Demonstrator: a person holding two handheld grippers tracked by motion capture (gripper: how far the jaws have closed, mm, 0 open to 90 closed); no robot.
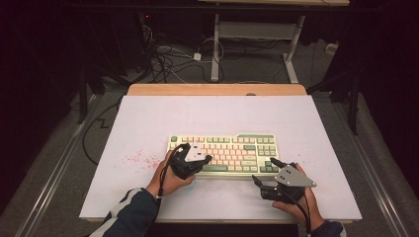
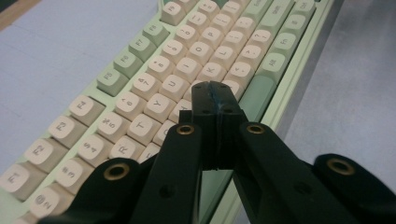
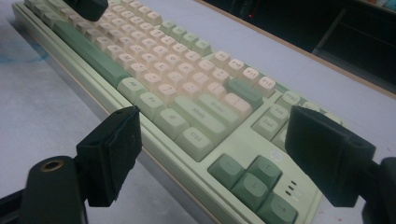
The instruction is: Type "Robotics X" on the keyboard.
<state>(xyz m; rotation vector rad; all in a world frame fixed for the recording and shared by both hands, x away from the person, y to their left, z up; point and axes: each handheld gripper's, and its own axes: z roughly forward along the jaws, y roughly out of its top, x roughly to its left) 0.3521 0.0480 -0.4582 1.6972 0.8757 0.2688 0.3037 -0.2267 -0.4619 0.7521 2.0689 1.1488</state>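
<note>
A keyboard (image 1: 232, 148) with cream and green keys lies in the middle of the white table. My left gripper (image 1: 206, 159) hovers over its front left part, jaws pressed together with nothing between them; in the left gripper view its tips (image 2: 215, 88) sit just above the letter keys near the green space bar (image 2: 256, 95). My right gripper (image 1: 265, 171) stands open at the keyboard's front right corner, its two pads (image 3: 112, 151) spread either side of the arrow keys (image 3: 252, 179). The keyboard (image 3: 177, 93) stretches away to the upper left there.
The white sheet (image 1: 148, 123) covers a wooden table whose far edge (image 1: 217, 89) shows bare. Pink specks (image 1: 141, 159) stain the sheet left of the keyboard. Cables (image 1: 168, 57) and a desk frame (image 1: 257, 44) lie on the floor beyond.
</note>
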